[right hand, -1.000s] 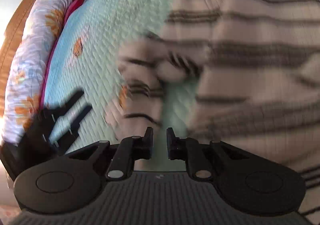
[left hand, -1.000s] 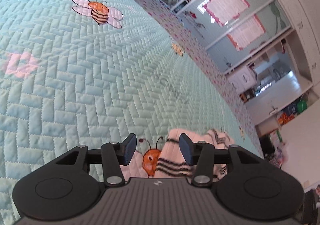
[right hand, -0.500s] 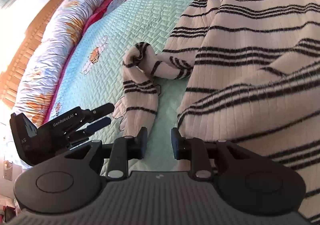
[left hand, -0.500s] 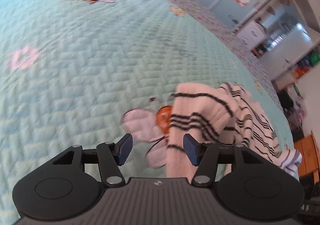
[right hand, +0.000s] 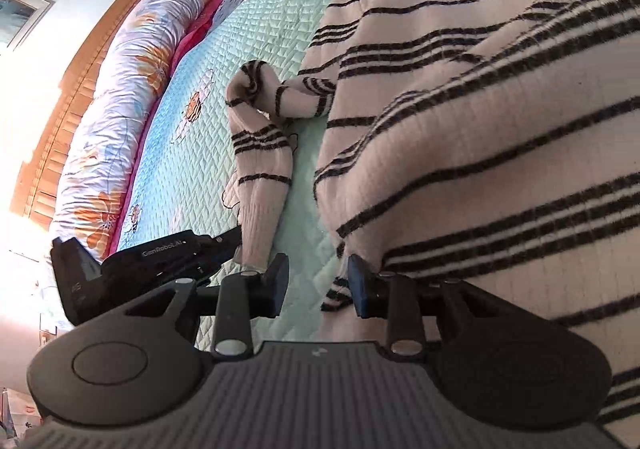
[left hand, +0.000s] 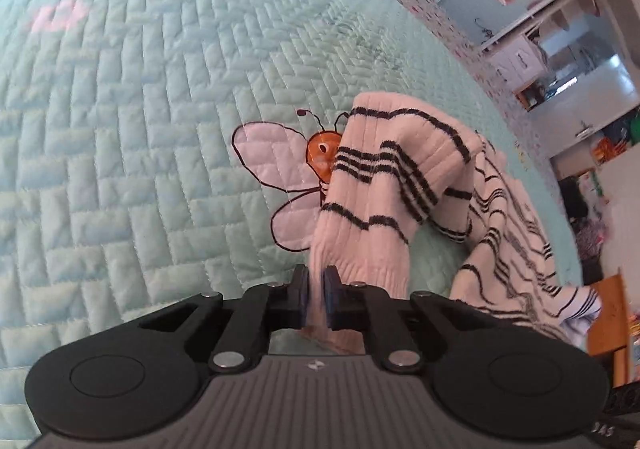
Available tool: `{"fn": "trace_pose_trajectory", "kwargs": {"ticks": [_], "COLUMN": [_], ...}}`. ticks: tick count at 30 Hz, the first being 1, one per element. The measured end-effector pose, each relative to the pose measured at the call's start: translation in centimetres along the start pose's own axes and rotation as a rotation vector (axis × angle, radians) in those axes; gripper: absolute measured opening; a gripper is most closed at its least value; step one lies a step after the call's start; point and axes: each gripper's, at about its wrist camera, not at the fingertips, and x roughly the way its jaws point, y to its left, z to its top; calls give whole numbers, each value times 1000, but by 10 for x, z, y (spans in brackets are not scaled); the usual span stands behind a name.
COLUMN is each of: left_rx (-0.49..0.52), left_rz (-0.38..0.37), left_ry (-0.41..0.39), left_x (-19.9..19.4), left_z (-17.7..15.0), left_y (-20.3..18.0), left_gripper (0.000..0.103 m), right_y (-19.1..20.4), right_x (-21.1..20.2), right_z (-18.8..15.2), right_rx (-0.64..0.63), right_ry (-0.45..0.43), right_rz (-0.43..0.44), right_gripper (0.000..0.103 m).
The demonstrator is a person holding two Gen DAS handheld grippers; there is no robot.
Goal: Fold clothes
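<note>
Right now my left gripper (left hand: 316, 285) is pinched nearly closed on the cuff of the sleeve (left hand: 372, 193), with a thin bit of pale knit caught between the blue pads. From there the sleeve rises away from me, bends over and runs back to the body of the sweater (left hand: 516, 241), which is cream with dark stripes. It partly covers a bee (left hand: 288, 177) printed on the quilt (left hand: 140, 109) (only the wings and orange head show).

From the right wrist camera, my right gripper (right hand: 318, 281) has its jaws well apart and grips nothing. Between the fingers I see bare quilt and a striped corner of sweater (right hand: 500, 129) hem lying just beside the right-hand pad; I cannot tell whether the pad touches it. The sweater's body fills the right side of that view, spread on the quilt (right hand: 248, 49). The sleeve (right hand: 260, 169) lies to its left, curled at the far end and running towards me, its cuff meeting the tip of the left gripper (right hand: 234, 239), which comes in low from the left.

Beyond the quilt a long floral bolster (right hand: 132, 97) lies along a wooden headboard (right hand: 76, 89).
</note>
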Motion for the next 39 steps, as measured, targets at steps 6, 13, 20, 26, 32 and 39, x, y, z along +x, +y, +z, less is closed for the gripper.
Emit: {"fn": "trace_pose_trajectory", "kwargs": {"ticks": [6, 13, 20, 26, 32, 39], "left_rx": [44, -18, -132, -13, -124, -120], "left_rz": [64, 217, 334, 411, 265, 251], "left_ry": [-117, -270, -302, -240, -70, -146], "left_x": [-24, -71, -87, -70, -79, -131], "left_z": [5, 69, 156, 168, 128, 111], "left_y": [-12, 9, 42, 22, 44, 44], "left_gripper": [3, 3, 3, 3, 3, 3], "right_y": [-3, 6, 5, -1, 4, 20], "right_x": [2, -5, 1, 3, -1, 10], "right_z": [1, 4, 7, 14, 38, 44], "right_rx": [15, -63, -66, -53, -96, -137], "right_ry": [-6, -19, -10, -16, -66, -91], "right_rz": [22, 38, 53, 67, 60, 81], "right_gripper": [34, 36, 39, 39, 39, 51]}}
